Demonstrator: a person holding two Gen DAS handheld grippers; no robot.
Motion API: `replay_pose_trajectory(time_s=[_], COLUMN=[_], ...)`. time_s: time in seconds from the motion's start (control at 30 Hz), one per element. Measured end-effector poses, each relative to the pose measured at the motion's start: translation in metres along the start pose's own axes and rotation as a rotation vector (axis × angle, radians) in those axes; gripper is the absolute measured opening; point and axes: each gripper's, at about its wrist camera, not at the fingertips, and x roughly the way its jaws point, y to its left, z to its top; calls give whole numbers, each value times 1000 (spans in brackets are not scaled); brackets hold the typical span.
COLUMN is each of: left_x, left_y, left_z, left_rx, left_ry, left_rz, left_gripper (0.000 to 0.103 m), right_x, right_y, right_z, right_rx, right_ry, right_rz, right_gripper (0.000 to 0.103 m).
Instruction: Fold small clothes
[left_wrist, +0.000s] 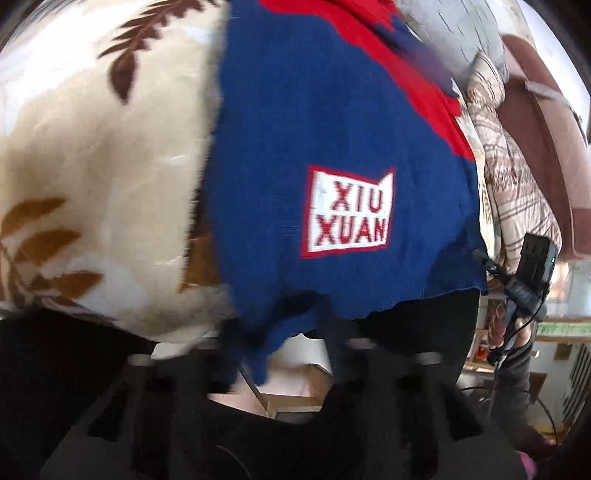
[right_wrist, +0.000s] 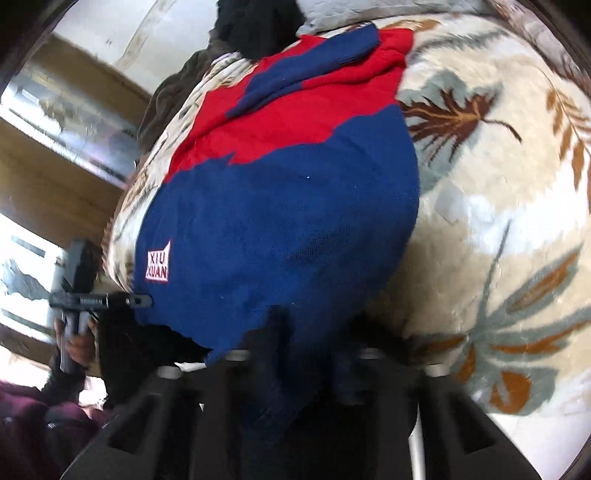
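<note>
While both grippers' fingers (right_wrist: 291, 332) clamp its hem — sweater (right_wrist: 280, 221) lies on blanket (right_wrist: 498, 206).

1. A cream plush blanket (right_wrist: 498, 206), printed with brown, rust and grey-green leaves, covered the bed and carried the clothes.
2. A small knitted sweater (right_wrist: 280, 229), navy below and red above, lay spread flat on the blanket, one navy sleeve (right_wrist: 306, 70) folded across the red part.
3. A white patch (left_wrist: 349, 210) edged in red, reading "XIU XUAN", sat near the sweater's hem.
4. The hem (left_wrist: 332, 306) hung just past the blanket's near edge.
5. Beyond the sweater lay a dark garment (right_wrist: 255, 26) and a grey quilted cloth (left_wrist: 454, 29), both partly out of view.
</note>
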Motion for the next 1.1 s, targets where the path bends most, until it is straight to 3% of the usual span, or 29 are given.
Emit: replay_pose_trajectory(time_s=[0.1,0.23,0.4,0.63,0.8,1.1], left_x=[-10,-39,-62,-82,-84,-60], left_y=[6,-7,-17,-16,-4,13], left_z=[-5,-5,14,57,109,207], left_rx=[-18,25,33,-27,-101,-219], left_ry=[-9,-91,-168,-292,-386,-414], left_rz=[-99,-237,-343,-399,-407,-379], left_gripper=[5,5,5,5,5,5], right_x=[-9,-24,-39,-52,-44,-6], right_y=[-1,2,1,-13,-27,-61], right_z=[0,1,10,44,88,162], right_rx=[9,26,68,155,230,395], right_ry=[-33,-115,-208,-304,-353,-414], right_rz=[60,171,258,349,352,372], right_gripper=[10,10,10,10,10,10])
